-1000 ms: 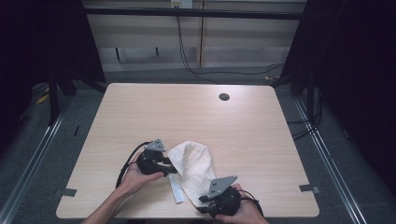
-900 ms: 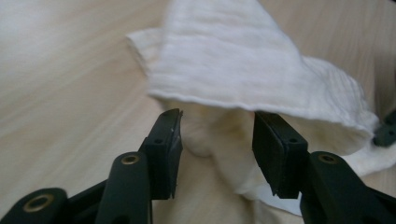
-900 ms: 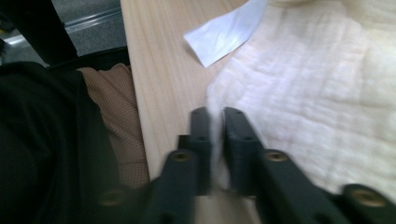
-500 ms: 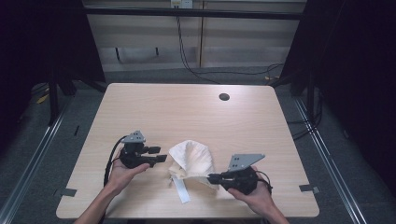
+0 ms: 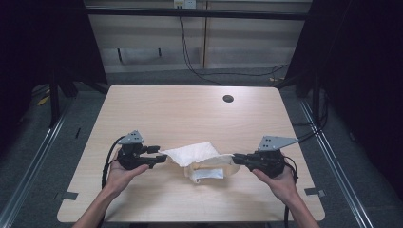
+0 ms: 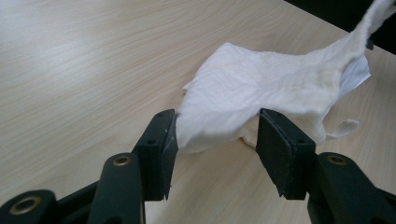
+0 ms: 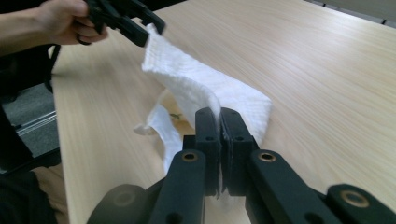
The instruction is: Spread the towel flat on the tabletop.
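A white cloth [image 5: 195, 154] hangs stretched between my two grippers, just above the near part of the wooden table [image 5: 190, 114]. My left gripper [image 5: 161, 156] has the cloth's left edge [image 6: 224, 116] between its jaws. The fabric touches both pads and is lifted off the wood, though these jaws have just been opening a little. My right gripper [image 5: 236, 158] is shut tight on the cloth's right edge [image 7: 196, 84], its pads [image 7: 208, 126] pressed together. The left gripper [image 7: 140, 25] appears far off in the right gripper view, holding up the other corner.
A white flat strip [image 5: 209, 174] lies on the table under the sagging cloth. A small dark round hole [image 5: 228, 99] sits near the table's far edge. Dark floor and metal rails surround the table.
Both hands have drawn apart, the right one going right and up. The right jaws closed on the cloth's edge. The bunched cloth is now pulled out and lifted between the grippers.
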Demonstrator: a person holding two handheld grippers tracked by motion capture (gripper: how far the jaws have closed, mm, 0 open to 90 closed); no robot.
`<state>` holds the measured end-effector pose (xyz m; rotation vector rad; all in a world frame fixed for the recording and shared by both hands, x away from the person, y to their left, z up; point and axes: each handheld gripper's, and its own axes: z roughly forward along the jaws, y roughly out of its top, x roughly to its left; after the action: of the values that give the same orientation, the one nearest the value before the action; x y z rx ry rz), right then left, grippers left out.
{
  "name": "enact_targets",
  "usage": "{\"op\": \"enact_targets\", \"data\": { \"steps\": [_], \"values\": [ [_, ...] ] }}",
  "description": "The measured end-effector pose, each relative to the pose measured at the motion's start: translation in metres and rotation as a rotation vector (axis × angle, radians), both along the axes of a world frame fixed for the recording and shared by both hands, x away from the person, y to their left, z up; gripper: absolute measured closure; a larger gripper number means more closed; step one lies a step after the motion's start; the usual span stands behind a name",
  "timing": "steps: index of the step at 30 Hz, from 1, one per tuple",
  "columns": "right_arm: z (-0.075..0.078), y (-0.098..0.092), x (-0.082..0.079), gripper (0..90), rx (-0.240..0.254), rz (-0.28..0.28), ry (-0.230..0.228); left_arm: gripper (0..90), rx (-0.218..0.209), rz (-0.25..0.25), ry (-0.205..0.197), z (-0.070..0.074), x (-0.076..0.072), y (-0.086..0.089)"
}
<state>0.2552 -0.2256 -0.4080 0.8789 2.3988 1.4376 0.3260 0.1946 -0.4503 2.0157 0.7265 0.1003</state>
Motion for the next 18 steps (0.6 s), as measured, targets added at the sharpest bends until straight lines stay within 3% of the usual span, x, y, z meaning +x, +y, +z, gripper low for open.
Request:
{"op": "enact_targets", "data": {
  "steps": [5, 7, 10, 14, 16, 18],
  "values": [
    [-0.015, -0.014, 0.003, 86.9, 0.019, -0.043, 0.020, 48.1, -0.023, 0.031, -0.011, 0.003, -0.003, 0.015],
    [-0.022, -0.017, 0.005, 86.9, 0.015, -0.055, 0.034, 49.9, -0.031, 0.018, -0.001, 0.001, -0.005, 0.016],
    [-0.032, -0.020, 0.007, 86.9, -0.003, -0.070, 0.061, 54.8, 0.008, -0.052, 0.008, -0.006, -0.016, 0.010],
    [-0.034, -0.023, 0.010, 86.9, 0.003, -0.079, 0.065, 58.9, 0.078, -0.194, -0.004, -0.015, -0.038, -0.009],
    [-0.035, -0.022, 0.010, 86.8, 0.001, -0.083, 0.070, 60.1, 0.088, -0.210, -0.019, -0.018, -0.041, -0.016],
    [-0.037, -0.021, 0.011, 86.8, -0.004, -0.083, 0.071, 59.3, 0.071, -0.183, 0.003, -0.024, -0.038, -0.020]
  ]
}}
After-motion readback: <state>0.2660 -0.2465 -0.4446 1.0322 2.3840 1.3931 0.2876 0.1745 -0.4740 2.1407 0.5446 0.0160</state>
